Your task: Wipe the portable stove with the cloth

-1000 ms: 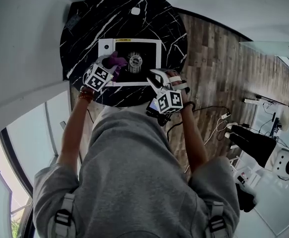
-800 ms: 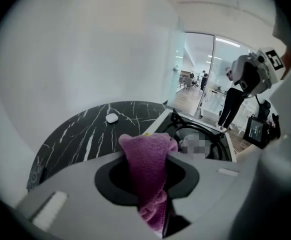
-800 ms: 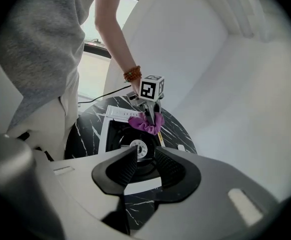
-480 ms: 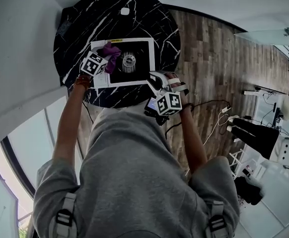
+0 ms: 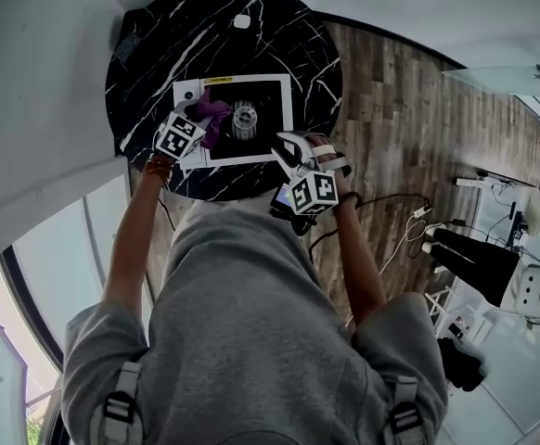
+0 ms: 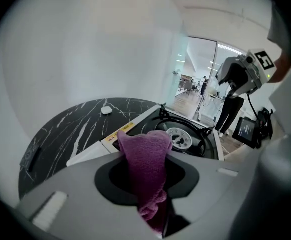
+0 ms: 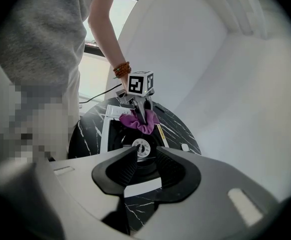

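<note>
The portable stove (image 5: 268, 146), white-framed with a black top and a round burner (image 5: 244, 117), sits on the round black marble table (image 5: 159, 44). My left gripper (image 5: 201, 120) is shut on a purple cloth (image 5: 214, 114), which hangs over the stove's left side beside the burner. In the left gripper view the cloth (image 6: 144, 151) droops between the jaws, with the stove (image 6: 188, 139) just beyond. My right gripper (image 5: 290, 146) hovers at the stove's near right corner. In the right gripper view my right gripper (image 7: 146, 165) is narrowly open and holds nothing.
A small white object (image 5: 241, 21) lies at the far side of the table. White walls close in behind and to the left. Wooden floor with cables (image 5: 409, 230) lies to the right. The table's near edge is against the person's body.
The left gripper with the cloth went to the stove's far left corner, then came back down along its left side. The right gripper has stayed put.
</note>
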Motion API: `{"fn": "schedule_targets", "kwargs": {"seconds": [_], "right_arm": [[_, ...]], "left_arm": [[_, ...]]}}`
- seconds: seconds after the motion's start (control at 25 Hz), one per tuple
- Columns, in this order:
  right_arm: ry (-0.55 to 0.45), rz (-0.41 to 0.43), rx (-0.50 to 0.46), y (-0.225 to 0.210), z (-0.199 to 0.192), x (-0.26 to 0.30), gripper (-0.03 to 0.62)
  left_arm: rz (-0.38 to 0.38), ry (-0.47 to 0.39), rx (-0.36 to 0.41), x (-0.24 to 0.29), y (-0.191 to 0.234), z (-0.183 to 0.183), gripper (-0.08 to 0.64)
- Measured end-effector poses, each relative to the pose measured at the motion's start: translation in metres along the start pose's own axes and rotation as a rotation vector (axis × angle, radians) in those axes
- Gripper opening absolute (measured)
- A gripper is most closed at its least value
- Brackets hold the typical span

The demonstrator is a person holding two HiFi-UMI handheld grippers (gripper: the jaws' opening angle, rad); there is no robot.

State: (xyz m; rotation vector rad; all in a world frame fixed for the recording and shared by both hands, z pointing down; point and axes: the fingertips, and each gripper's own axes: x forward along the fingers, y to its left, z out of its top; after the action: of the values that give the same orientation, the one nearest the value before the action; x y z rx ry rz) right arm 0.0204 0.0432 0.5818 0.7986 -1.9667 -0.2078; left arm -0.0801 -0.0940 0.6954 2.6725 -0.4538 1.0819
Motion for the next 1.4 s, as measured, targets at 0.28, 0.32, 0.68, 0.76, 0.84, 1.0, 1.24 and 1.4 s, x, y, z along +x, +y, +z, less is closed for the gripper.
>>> {"fn": "schedule_targets", "kwargs": {"seconds": [0.28, 0.32, 0.68, 0.76, 0.84, 1.0, 1.24, 1.4], "right_arm": [[0.002, 0.004, -0.006, 0.005, 0.002, -0.003, 0.132], [0.004, 0.004, -0.006, 0.006, 0.001, -0.003, 0.133], [0.003, 0.006, -0.006, 0.007, 0.001, -0.002, 0.132], [-0.001, 0.008, -0.01, 0.007, 0.004, 0.0, 0.132], [-0.015, 0.01, -0.01, 0.007, 0.01, 0.001, 0.132], [-0.099, 0.042, -0.009, 0.009, 0.043, 0.003, 0.2], [-0.219, 0.16, -0.175, 0.057, 0.113, 0.026, 0.276], [-0.252, 0.212, -0.354, 0.092, 0.147, 0.034, 0.331]], "left_arm": [[0.067, -0.073, 0.071, -0.008, -0.005, -0.005, 0.091], [0.069, -0.07, 0.082, -0.01, -0.006, -0.005, 0.091], [-0.088, 0.012, 0.13, -0.023, -0.051, -0.032, 0.089], [-0.12, 0.019, 0.114, -0.026, -0.056, -0.035, 0.089], [-0.144, -0.036, 0.02, -0.036, -0.053, -0.03, 0.089], [-0.261, -0.259, -0.209, -0.087, -0.059, 0.002, 0.091], [-0.429, -0.422, -0.262, -0.137, -0.104, 0.035, 0.096], [-0.643, -0.392, -0.293, -0.146, -0.152, 0.036, 0.088]]}}
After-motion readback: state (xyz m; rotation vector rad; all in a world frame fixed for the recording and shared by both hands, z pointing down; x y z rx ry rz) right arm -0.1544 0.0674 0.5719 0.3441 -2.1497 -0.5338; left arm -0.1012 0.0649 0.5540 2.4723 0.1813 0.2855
